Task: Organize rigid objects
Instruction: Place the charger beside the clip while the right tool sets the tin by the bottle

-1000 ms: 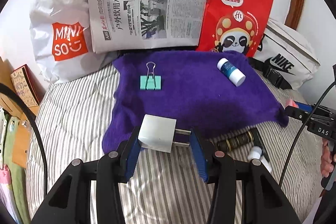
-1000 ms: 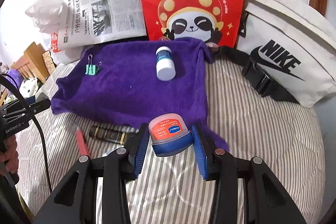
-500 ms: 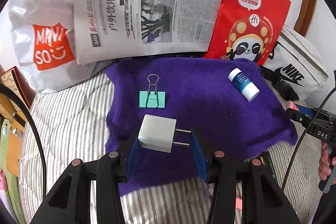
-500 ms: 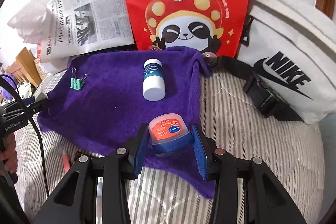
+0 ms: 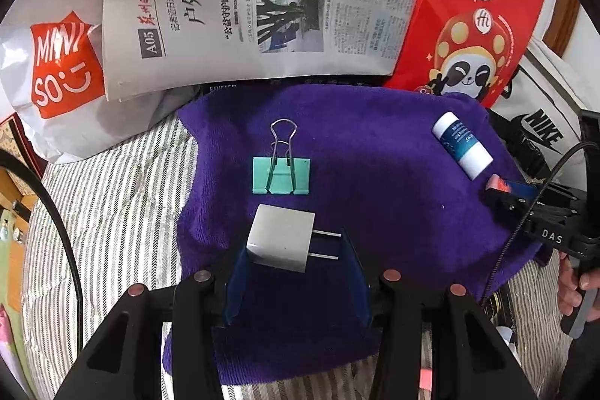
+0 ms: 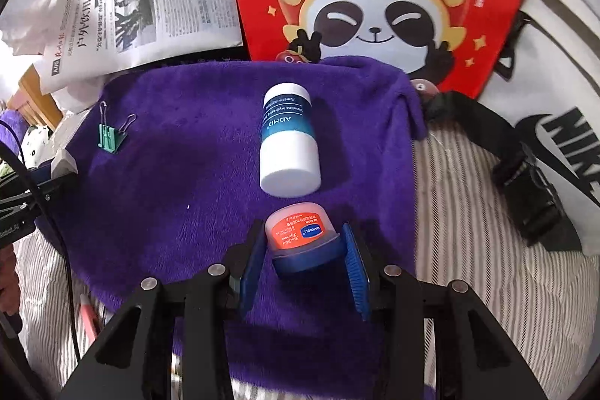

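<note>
The left gripper [image 5: 294,250] pinches a white plug [image 5: 279,242] in the lower middle of its frame, prongs pointing right. The green clip [image 5: 281,175] lies just above it on the purple towel [image 5: 375,194]. The right gripper [image 6: 303,250] pinches a small red-lidded jar [image 6: 298,235]. The white bottle [image 6: 288,145] lies just above that, pointing up the frame.

binder clip [image 5: 281,175] left of bottle [image 5: 462,146], both on towel [image 5: 375,182]
</note>
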A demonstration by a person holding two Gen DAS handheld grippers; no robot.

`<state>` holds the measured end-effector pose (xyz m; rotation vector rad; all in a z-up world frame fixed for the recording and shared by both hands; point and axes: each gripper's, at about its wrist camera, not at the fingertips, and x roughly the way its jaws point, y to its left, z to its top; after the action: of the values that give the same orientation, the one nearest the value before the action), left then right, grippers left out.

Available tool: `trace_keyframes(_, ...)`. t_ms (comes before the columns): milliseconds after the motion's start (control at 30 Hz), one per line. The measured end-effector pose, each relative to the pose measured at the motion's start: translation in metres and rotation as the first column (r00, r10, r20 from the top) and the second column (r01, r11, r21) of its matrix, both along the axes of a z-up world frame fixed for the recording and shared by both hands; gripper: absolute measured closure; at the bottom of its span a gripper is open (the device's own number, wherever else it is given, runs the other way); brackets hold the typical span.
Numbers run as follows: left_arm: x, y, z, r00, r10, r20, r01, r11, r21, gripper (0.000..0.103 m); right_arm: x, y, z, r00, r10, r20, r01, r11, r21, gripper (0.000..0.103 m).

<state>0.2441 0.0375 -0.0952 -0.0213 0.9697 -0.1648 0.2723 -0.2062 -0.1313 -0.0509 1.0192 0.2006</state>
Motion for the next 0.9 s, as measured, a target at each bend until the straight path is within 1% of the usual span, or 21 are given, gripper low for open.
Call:
trace_keyframes(133,0.006,0.002,-0.001,1.000,-0.003,-0.002,0.003,1.000,0.001,0.059,0.009,0.002,-0.006,1.000,0.003,-0.011,-0.003,1.000,-0.006,0.062)
trace_keyframes(300,0.012,0.003,-0.005,1.000,-0.010,-0.008,0.010,1.000,0.008,0.059,0.011,0.006,-0.008,1.000,0.025,0.001,-0.025,0.999,-0.033,0.062)
trace_keyframes(567,0.022,-0.007,-0.014,1.000,-0.013,-0.023,0.014,0.999,0.045,0.059,0.007,0.007,-0.010,0.999,0.044,0.021,-0.043,0.999,-0.029,0.061)
trace_keyframes(667,0.024,-0.014,-0.020,0.999,-0.026,-0.032,0.029,0.995,0.092,0.059,0.005,0.006,-0.011,0.998,0.050,0.025,-0.049,0.998,-0.028,0.061)
trace_keyframes(733,0.024,-0.020,-0.023,0.999,-0.034,-0.026,0.038,0.989,0.140,0.059,0.003,0.006,-0.011,0.998,0.056,0.029,-0.055,0.998,-0.029,0.061)
trace_keyframes(767,0.024,-0.022,-0.023,0.999,-0.036,-0.017,0.038,0.988,0.151,0.058,0.003,0.006,-0.010,0.998,0.055,0.033,-0.054,0.998,-0.030,0.061)
trace_keyframes(900,0.024,-0.019,-0.024,0.999,-0.023,-0.032,0.027,0.992,0.125,0.058,0.000,0.006,-0.011,0.997,0.066,0.032,-0.065,0.997,-0.030,0.061)
